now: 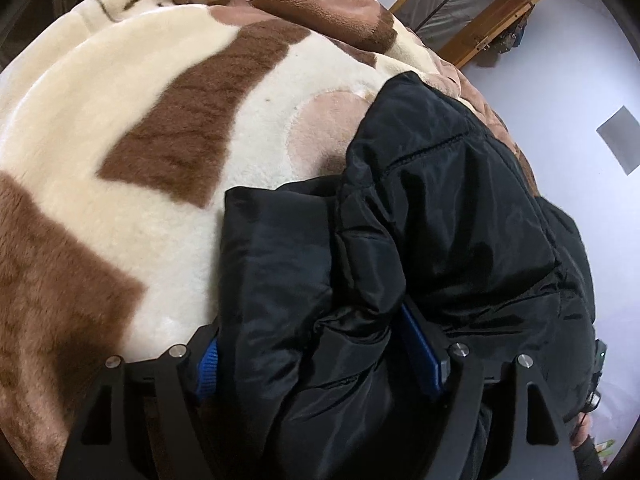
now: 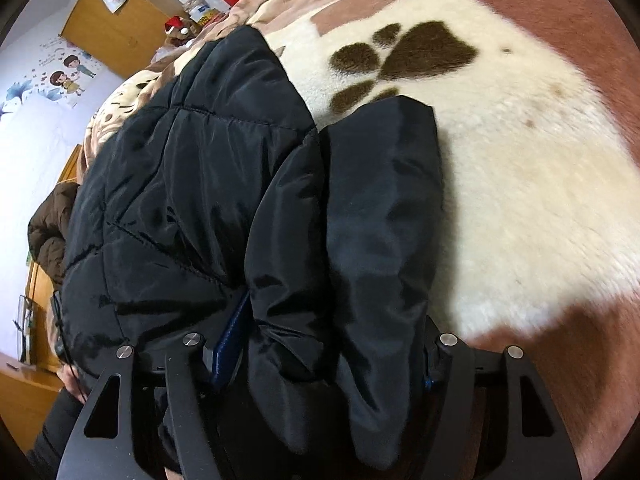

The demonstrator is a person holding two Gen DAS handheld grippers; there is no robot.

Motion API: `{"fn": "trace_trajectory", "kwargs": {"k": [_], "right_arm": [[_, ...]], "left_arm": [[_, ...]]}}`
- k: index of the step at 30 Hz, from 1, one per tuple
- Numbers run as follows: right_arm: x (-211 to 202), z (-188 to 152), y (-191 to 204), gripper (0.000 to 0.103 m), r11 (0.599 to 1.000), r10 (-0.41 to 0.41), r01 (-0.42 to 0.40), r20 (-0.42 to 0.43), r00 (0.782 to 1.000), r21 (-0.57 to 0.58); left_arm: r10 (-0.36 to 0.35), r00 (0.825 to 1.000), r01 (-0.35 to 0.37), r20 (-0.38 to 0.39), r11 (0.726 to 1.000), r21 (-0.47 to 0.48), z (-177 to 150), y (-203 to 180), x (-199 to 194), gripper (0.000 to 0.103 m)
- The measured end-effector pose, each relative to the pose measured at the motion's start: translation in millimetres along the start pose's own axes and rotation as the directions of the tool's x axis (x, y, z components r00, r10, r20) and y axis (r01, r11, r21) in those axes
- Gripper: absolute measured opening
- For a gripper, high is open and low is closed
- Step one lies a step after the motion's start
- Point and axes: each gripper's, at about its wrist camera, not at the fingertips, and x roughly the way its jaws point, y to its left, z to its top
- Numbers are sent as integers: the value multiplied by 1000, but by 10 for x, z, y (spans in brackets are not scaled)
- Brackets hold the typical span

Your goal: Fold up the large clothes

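With the black padded jacket (image 1: 420,220) lying on the blanket (image 1: 140,160) of the bed, and both the left hand-held gripper (image 1: 320,356) and the right hand-held gripper (image 2: 324,344) clamped on its thick folded edge, we should lower both sides together and evenly.

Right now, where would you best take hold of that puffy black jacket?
By the thick folded edge nearest you, coming from above and behind. The black jacket bunches into rolls there, thick enough to fill the tongs, while its far end lies flat on the blanket.
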Motion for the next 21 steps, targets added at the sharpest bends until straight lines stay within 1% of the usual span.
{"fn": "trace_trajectory", "kwargs": {"k": [1, 2, 3, 4, 5, 6, 7, 9, 11, 15, 18, 21], "right_arm": [[-8, -22, 18, 59, 1000, -2, 2, 2, 1000, -1], [-23, -22, 45, 54, 1000, -3, 3, 4, 1000, -7], [-49, -30, 69, 52, 1000, -7, 7, 5, 1000, -14], [-74, -43, 98, 44, 1000, -9, 9, 7, 1000, -16], [-118, -44, 138, 39, 1000, -14, 14, 10, 1000, -18], [-154, -43, 176, 37, 999, -23, 24, 14, 1000, -25], [-198, -43, 215, 34, 999, -31, 32, 19, 999, -29], [-301, -38, 257, 30, 999, -38, 39, 31, 999, -38], [-480, -42, 336, 26, 998, -31, 34, 56, 998, -54], [-812, -81, 476, 25, 996, -9, 17, 91, 996, -88], [-1058, -220, 570, 25, 994, 13, -1, 111, 994, -106], [-1191, -389, 537, 25, 995, 30, -18, 120, 992, -100]], "left_arm": [[1, 1000, -1, 3, 1000, 7, -8, -23, -7, 71], [-3, 1000, 3, 7, 1000, 11, -22, -44, -28, 68], [-2, 1000, 2, 10, 1000, 15, -34, -70, -47, 60], [8, 1000, -8, 13, 1000, 26, -42, -107, -79, 52], [24, 1000, -25, 17, 999, 43, -46, -156, -120, 48], [43, 999, -44, 23, 997, 60, -47, -212, -168, 41], [56, 998, -58, 28, 996, 72, -45, -260, -213, 36], [70, 996, -74, 48, 993, 94, -42, -345, -356, 31], [47, 996, -55, 75, 992, 115, -45, -418, -568, 29], [6, 993, -26, 121, 985, 171, -119, -561, -990, 28], [-7, 990, -19, 140, 984, 179, -239, -612, -1239, 28], [-26, 987, -2, 156, 984, 176, -415, -605, -1459, 28]]}}
